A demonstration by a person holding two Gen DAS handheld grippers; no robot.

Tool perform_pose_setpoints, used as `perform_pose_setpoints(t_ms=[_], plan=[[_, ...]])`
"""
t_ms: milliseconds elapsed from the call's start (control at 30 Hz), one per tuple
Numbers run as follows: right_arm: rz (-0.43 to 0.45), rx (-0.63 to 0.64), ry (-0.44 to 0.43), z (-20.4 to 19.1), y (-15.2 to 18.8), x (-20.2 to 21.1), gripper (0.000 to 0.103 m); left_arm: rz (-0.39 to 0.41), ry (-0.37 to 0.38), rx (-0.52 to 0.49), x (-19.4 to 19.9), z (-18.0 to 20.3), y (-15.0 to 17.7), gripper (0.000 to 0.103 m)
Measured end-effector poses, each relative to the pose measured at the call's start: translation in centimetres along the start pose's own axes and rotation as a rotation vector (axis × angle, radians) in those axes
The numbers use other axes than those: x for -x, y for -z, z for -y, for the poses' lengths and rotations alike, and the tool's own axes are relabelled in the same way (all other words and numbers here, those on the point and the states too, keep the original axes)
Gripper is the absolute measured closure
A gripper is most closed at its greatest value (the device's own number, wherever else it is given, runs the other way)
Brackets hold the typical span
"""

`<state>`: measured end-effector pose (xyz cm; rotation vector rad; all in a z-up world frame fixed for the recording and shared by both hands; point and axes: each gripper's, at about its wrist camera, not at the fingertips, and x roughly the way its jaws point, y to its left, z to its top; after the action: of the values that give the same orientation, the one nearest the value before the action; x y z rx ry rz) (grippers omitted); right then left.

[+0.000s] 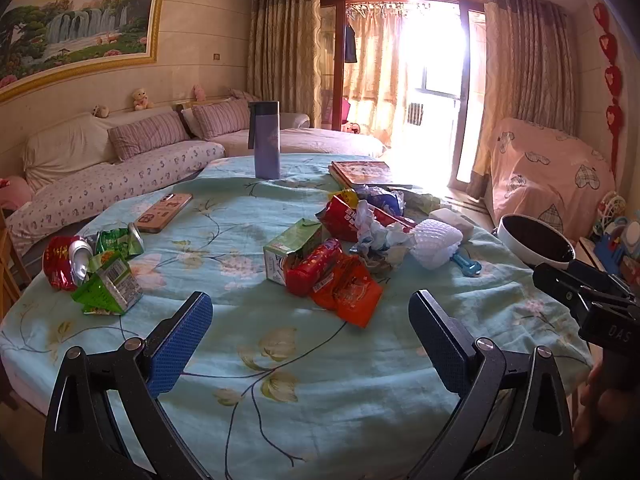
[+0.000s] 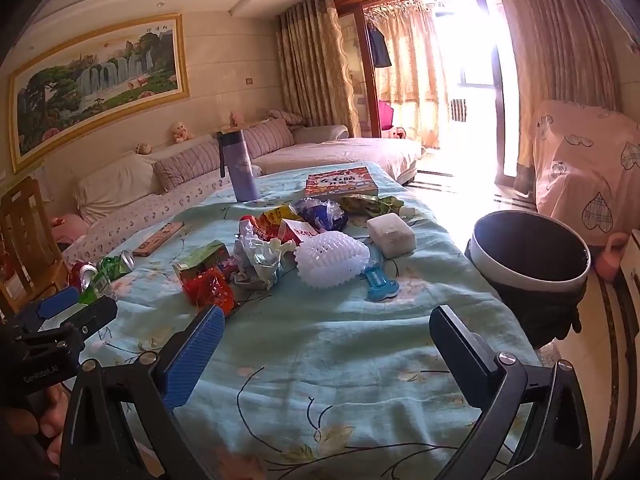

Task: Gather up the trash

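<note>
Crinkled foil and paper made up most of what was to be gathered: red snack wrappers (image 1: 340,280), a green drink carton (image 1: 294,248), a wad of crumpled paper (image 1: 384,236) and a white foam fruit net (image 1: 434,246) were heaped near the middle of the floral tablecloth (image 1: 320,380), at about twelve o'clock from the left gripper (image 1: 310,344). A second, smaller cluster of crushed cans (image 1: 76,260) and a flattened green carton (image 1: 110,286) was seen at about ten o'clock in that view. The bin (image 2: 530,258), white-walled and lined in black, was set off the table's edge at roughly two o'clock from the right gripper (image 2: 328,356).

Both claws were held spread wide with nothing between the fingers, and both were poised short of the litter, so the task was judged to be at its very start, with no piece yet picked. The next move would probably call for one gripper to be brought down over a nearby wrapper (light, slippery stuff, likely to crumple) and closed gently. The phone (image 1: 164,212), bottle (image 1: 266,140) and book (image 1: 362,172) were presumably to be left alone.
</note>
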<state>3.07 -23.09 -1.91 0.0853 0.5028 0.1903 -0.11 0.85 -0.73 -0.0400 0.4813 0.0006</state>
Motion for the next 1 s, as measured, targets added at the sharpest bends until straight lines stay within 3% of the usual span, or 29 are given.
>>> perform_pose_setpoints(t_ms=[1000], plan=[[0.037,0.000,-0.002,-0.1,-0.5,0.6,0.000,0.027,-0.001,-0.005,0.9,0.6,-0.5,0.002]])
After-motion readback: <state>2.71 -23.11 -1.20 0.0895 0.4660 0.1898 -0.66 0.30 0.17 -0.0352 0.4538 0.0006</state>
